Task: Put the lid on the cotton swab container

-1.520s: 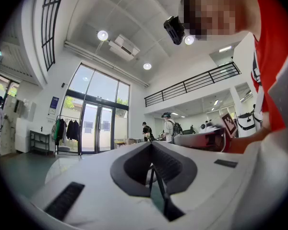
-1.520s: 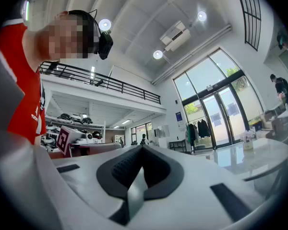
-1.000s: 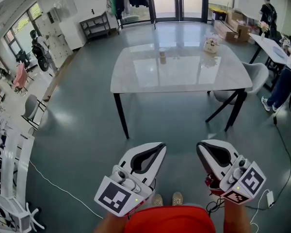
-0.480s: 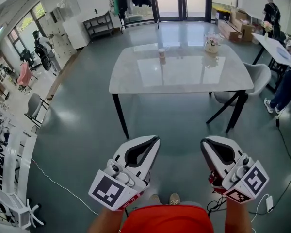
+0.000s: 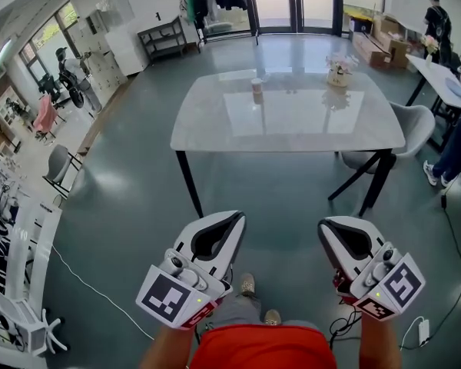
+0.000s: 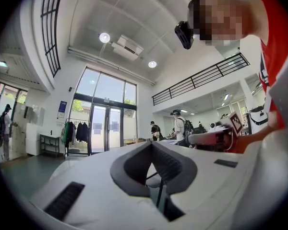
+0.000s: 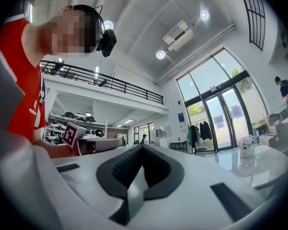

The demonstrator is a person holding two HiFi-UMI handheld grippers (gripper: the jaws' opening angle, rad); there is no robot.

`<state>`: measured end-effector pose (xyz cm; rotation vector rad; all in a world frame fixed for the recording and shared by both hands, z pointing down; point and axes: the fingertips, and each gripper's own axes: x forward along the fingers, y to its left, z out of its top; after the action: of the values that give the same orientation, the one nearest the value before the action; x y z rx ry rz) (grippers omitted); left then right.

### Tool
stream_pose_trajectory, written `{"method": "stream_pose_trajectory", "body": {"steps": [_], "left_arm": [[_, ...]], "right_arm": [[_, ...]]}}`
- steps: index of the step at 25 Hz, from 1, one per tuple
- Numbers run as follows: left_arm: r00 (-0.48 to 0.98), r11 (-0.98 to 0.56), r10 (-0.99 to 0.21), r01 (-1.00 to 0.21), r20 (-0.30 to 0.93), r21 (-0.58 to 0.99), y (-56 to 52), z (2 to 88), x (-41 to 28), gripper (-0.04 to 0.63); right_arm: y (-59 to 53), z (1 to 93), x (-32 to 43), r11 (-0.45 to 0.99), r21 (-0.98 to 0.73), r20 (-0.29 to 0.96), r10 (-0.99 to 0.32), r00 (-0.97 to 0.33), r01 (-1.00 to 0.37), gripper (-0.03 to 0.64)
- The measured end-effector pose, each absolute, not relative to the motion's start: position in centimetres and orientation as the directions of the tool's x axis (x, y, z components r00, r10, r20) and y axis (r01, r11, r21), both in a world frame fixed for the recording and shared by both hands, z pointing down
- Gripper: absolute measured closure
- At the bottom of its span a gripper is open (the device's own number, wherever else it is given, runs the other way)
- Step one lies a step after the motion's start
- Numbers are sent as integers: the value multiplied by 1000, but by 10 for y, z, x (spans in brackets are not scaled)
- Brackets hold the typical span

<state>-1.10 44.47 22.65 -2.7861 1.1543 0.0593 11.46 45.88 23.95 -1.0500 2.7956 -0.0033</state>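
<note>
The task has not begun, as far as these views show. The person stands on the glossy grey-green floor [image 5: 123, 206], well apart from the pale, marble-look surface on dark legs [image 5: 292, 129], which lies far ahead.

The left tongs [image 5: 237, 217] are clenched, and the left gripper view shows the dark ribbed pads meeting at the tip with nothing between them. The right tongs [image 5: 323, 225] are clenched in the same way and also empty. Both are held low and near the person's body, above the floor, pointing toward the surface.

On the far part of the surface, a little left of its middle, stands a small pale cylindrical container [image 5: 256, 85]. This is probably the cotton swab container, though it is too small to be sure. Whether it is already covered cannot be told, and no separate lid can be made out near it. Toward the far right of the surface sits a small basket of pale flowers [image 5: 338, 74], well apart from the container. A grey chair [image 5: 411, 121] stands just beside the right edge.

Everything seems left to do:
- Walk up to the surface.
- Find the lid and take it in one of the tongs.
- Steady the container if needed.
- Seat the lid on top.
</note>
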Motion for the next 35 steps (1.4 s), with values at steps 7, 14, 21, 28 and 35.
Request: {"method": "stream_pose_trajectory", "body": {"steps": [7, 14, 21, 28, 35], "left_arm": [[699, -691, -710, -714, -79, -107, 392, 234, -17, 581], [709, -700, -705, -700, -22, -140, 311, 239, -32, 581], [731, -722, -682, -677, -13, -141, 203, 233, -60, 581], [757, -750, -654, -650, -13, -121, 117, 231, -86, 581], [759, -755, -651, -649, -21, -89, 65, 238, -93, 581]], "right_arm": [[407, 247, 110, 753, -57, -136, -657, -742, -656, 609], [325, 238, 95, 747, -44, -138, -662, -737, -663, 609], [224, 224, 67, 731, -36, -143, -679, -720, -682, 609], [142, 221, 41, 708, -44, -140, -703, -698, -705, 609], [89, 226, 38, 694, -42, -119, -718, -686, -719, 607]]}}
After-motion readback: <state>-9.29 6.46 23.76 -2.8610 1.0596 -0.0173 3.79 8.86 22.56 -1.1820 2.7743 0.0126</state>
